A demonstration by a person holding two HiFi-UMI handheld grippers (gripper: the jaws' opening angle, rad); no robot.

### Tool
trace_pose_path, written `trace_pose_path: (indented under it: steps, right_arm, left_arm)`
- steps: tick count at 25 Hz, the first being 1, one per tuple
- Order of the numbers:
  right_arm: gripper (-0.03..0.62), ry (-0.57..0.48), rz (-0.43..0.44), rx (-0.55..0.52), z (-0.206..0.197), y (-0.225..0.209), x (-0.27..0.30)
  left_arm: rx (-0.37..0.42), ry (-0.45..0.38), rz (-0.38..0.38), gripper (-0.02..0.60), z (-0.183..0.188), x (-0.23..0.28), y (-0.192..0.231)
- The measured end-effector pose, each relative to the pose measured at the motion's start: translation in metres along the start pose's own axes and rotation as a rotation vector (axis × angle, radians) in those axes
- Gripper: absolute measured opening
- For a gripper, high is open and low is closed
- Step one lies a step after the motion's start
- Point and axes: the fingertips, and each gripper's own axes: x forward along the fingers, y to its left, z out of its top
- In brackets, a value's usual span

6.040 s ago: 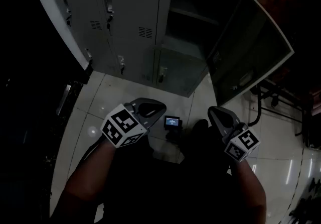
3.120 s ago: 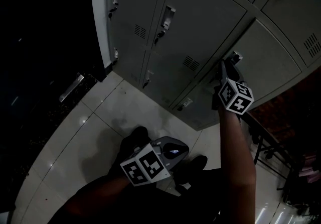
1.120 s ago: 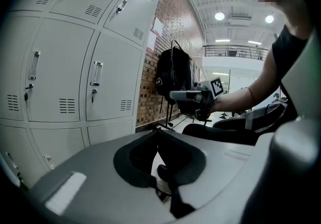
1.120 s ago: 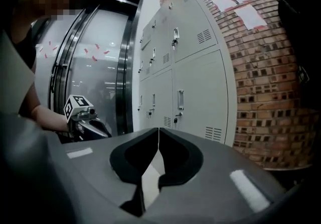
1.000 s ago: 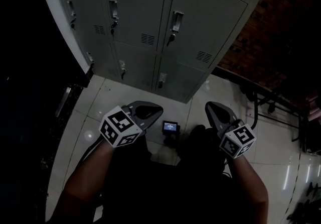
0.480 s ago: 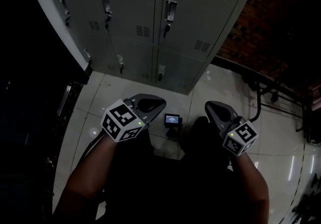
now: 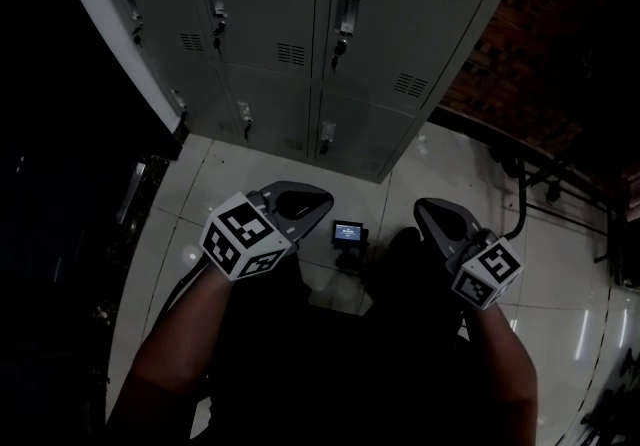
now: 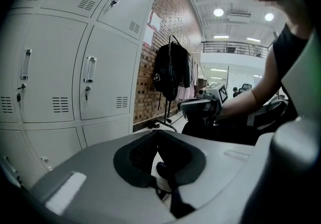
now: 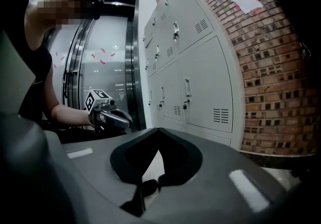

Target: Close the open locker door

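The grey locker bank (image 7: 290,34) stands in front of me with every door closed. The right-hand upper door (image 7: 410,24) sits flush with its neighbours, its handle (image 7: 345,14) at its left edge. That door (image 8: 108,82) shows in the left gripper view, and the lockers (image 9: 208,92) in the right gripper view. My left gripper (image 7: 300,204) and right gripper (image 7: 435,214) hang low near my body, well short of the lockers. Both are shut with nothing between their jaws.
A small device with a lit screen (image 7: 348,232) lies on the tiled floor between the grippers. A brick wall (image 7: 560,24) runs right of the lockers, with a metal rack (image 7: 520,194) below it. A dark bag (image 8: 170,70) hangs there. Glass doors (image 9: 100,67) stand to the left.
Six seconds ago the right-hand locker door stood open; the right gripper reached to it, and it is closed now. Both grippers are back near my body; over the last second they barely move.
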Motion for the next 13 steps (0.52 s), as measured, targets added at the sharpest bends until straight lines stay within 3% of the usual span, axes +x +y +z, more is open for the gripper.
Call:
trace_pose_path:
  steps: [13]
  right_arm:
    - [0.002,0.006,0.01,-0.007,-0.0018,0.0035,0.0023]
  left_arm:
    - [0.006,0.013,0.007,0.012,-0.0031,-0.0005,0.001]
